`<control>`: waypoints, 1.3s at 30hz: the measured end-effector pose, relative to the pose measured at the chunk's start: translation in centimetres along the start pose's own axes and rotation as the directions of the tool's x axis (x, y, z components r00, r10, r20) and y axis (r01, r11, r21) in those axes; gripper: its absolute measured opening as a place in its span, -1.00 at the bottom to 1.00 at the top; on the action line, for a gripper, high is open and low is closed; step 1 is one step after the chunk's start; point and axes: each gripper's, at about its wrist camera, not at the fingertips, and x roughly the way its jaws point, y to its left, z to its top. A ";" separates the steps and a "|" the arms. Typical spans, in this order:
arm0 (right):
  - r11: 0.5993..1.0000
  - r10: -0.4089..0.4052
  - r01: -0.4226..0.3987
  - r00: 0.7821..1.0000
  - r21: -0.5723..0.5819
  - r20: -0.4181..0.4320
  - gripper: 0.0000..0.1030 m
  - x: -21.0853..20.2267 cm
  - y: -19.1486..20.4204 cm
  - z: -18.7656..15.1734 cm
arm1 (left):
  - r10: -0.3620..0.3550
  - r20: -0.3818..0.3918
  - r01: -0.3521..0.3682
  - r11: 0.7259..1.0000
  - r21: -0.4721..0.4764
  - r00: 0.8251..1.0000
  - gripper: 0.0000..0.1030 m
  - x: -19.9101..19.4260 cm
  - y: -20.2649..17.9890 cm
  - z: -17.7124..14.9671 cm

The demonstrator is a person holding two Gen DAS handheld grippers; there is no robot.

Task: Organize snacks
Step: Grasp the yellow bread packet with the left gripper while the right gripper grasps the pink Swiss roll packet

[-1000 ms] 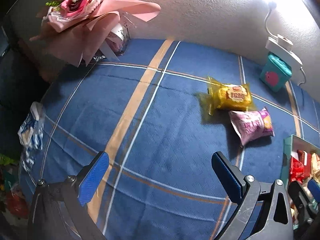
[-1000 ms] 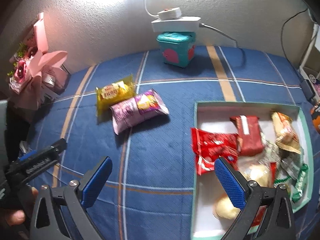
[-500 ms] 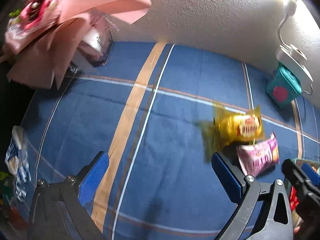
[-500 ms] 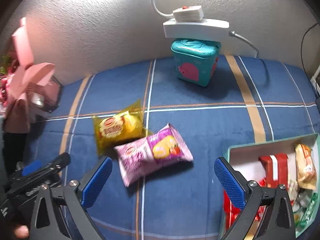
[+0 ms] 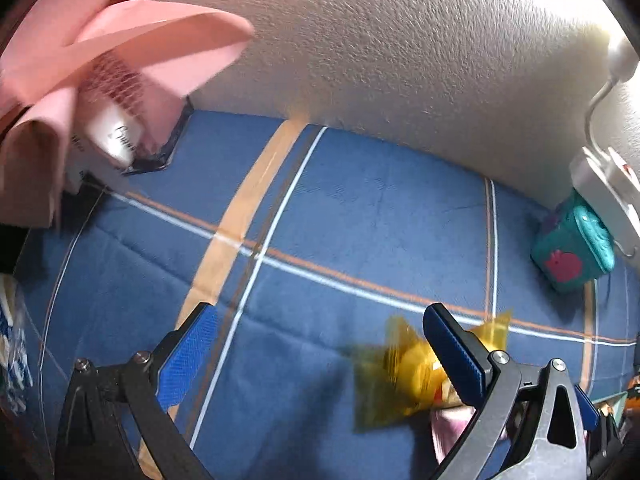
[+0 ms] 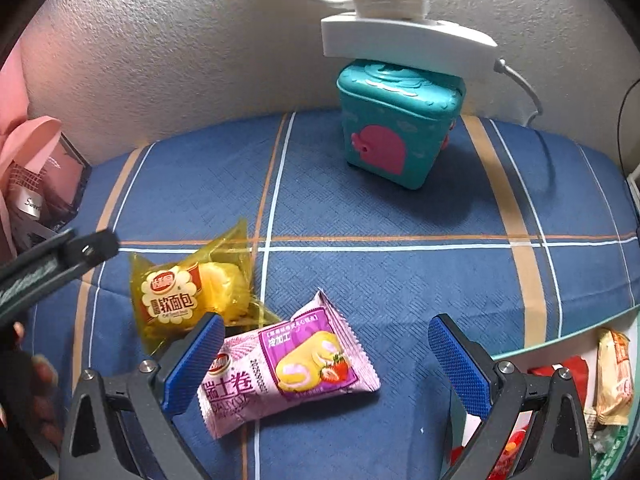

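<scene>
Under my tools: blue plaid cloth [image 6: 360, 280], matt, soft weave. Yellow bread packet [image 6: 188, 284], glossy translucent film. Purple roll packet [image 6: 288, 372], shiny printed plastic. Teal box [image 6: 396, 128], smooth moulded plastic. My finger pads [image 6: 196, 360], blue, finely ribbed. Wall [image 5: 380, 48], rough plaster.

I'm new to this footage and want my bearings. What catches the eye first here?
Two bright snack packs lie loose on the blue plaid cloth: a yellow bread pack and, overlapping its edge, a pink roll-cake pack between the open right gripper. Behind them stands a teal tin with a white power strip on top.
</scene>
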 end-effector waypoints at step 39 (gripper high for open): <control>0.977 -0.028 0.017 0.998 -0.214 -0.048 0.17 0.9 2.6 -4.4 | -0.121 -0.073 0.130 0.983 0.127 0.990 0.98 -1.4 -2.7 -5.6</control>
